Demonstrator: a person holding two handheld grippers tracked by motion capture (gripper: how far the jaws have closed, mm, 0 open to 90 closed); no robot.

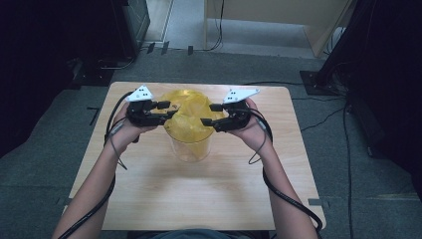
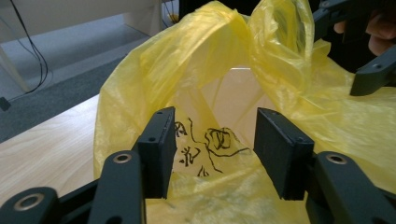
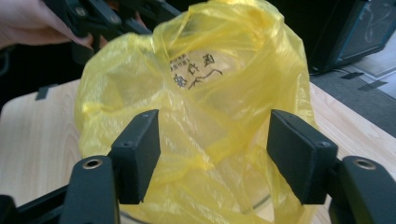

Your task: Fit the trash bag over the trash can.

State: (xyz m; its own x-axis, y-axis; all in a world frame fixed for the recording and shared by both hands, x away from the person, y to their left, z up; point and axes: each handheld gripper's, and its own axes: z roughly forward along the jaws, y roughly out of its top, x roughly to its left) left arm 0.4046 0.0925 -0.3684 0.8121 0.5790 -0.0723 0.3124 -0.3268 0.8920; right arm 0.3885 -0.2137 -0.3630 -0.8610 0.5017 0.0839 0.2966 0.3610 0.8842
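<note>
the yellow bag [image 1: 188, 118] sits in a clear cup [image 1: 190, 148] in the middle of the table [image 1: 149, 199], the left gripper [image 1: 161, 110] and right gripper [image 1: 213, 114] wait wide open beside it, and next they likely must pinch its edge.

A light wooden table [image 1: 149, 194] stands on grey carpet [image 1: 45, 134]. Pale wooden furniture [image 1: 278, 15] fills the upper right; black cables [image 1: 318, 119] trail at right.
</note>
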